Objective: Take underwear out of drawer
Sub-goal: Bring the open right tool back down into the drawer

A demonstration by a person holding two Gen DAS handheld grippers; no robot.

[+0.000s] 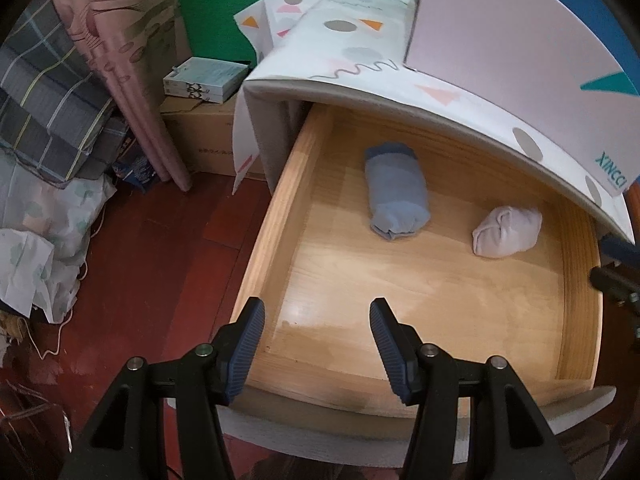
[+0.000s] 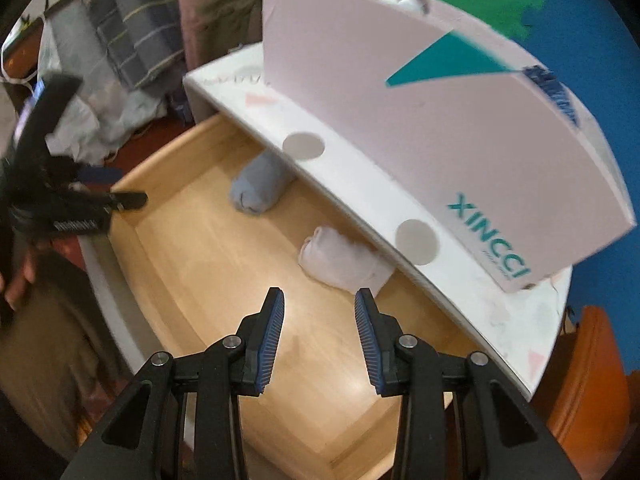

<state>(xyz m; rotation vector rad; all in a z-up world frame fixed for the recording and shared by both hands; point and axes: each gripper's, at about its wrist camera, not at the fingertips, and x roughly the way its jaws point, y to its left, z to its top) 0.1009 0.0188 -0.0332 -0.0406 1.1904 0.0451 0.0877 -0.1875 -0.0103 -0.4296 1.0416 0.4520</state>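
Right wrist view: right gripper (image 2: 319, 300), jaws parted and empty, aims at the white roll (image 2: 340, 260) at twelve o'clock; left gripper (image 1: 317, 312) waits apart, empty, over the drawer (image 1: 272, 232).

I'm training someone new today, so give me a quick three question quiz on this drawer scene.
1. True or false: the drawer is pulled open.
2. How many rolled garments lie in it?
3. Which roll lies nearer the right tongs: A) blue roll B) white roll?

Key: 1 true. 2 two. 3 B; both tongs, the left tongs too, are empty.
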